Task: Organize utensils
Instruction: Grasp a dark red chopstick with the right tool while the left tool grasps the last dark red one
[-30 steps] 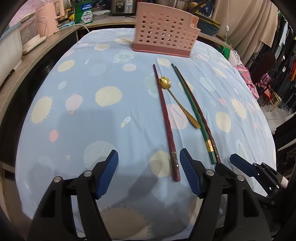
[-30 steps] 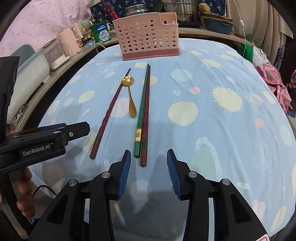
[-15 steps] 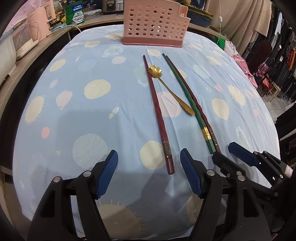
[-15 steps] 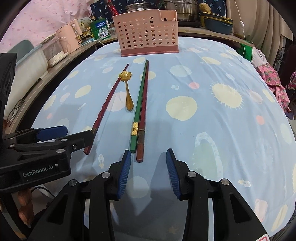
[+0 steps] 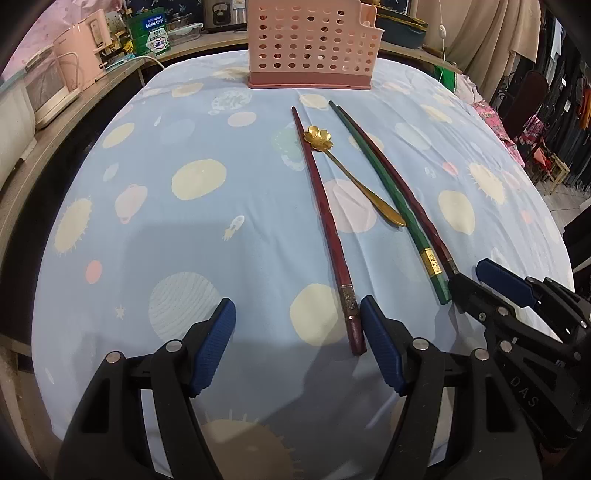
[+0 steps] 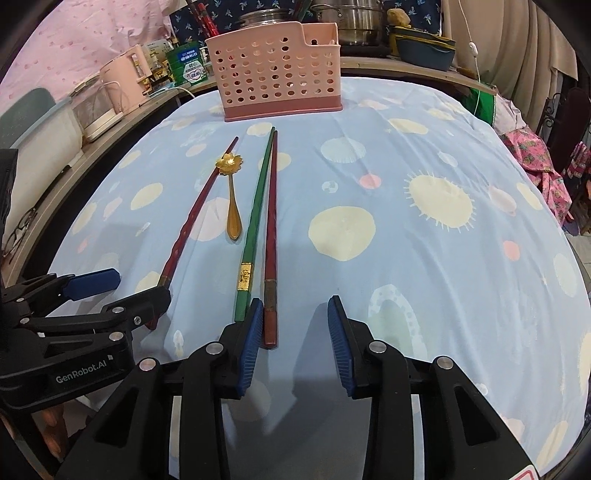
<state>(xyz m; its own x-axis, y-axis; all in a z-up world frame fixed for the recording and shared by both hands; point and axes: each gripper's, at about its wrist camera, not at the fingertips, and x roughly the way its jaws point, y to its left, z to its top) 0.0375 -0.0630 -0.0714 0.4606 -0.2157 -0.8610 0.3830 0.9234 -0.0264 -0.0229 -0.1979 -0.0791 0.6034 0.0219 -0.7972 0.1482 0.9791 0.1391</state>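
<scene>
Left wrist view first: left gripper [image 5: 297,343] low over the blue spotted cloth [image 5: 184,240] on the bench, jaws wide apart, nothing pinched. Near end of one dark red chopstick [image 5: 328,225] lying just inside the right-hand pad, touching or only beside it, can't tell. Gold flower-bowl spoon [image 5: 351,177] next over, bowl resting against that chopstick's far half. Then a green chopstick [image 5: 391,199] with a gold band and a second dark red chopstick [image 5: 402,192] side by side, tips crossing close to the pink perforated holder [image 5: 310,44] at the far edge. Right gripper [image 5: 476,280] sitting at the near ends of that pair, black finger covering the red one's end. Right wrist view: right gripper [image 6: 295,336] with jaws partly apart, just been closing in, clamped on nothing yet; second red chopstick's [image 6: 270,236] end lying between the pads close to the left one, green one [image 6: 255,214] just outside that pad. Left gripper [image 6: 122,288] over on the left, blocking the end of the lone red chopstick [image 6: 192,221]. Behind the holder [image 6: 277,85]: pink kettle [image 6: 122,81], green box [image 6: 188,66], steel pots [image 6: 354,22], all on a wooden counter well clear of the utensils. Pink patterned fabric [image 6: 535,162] off the right side.
</scene>
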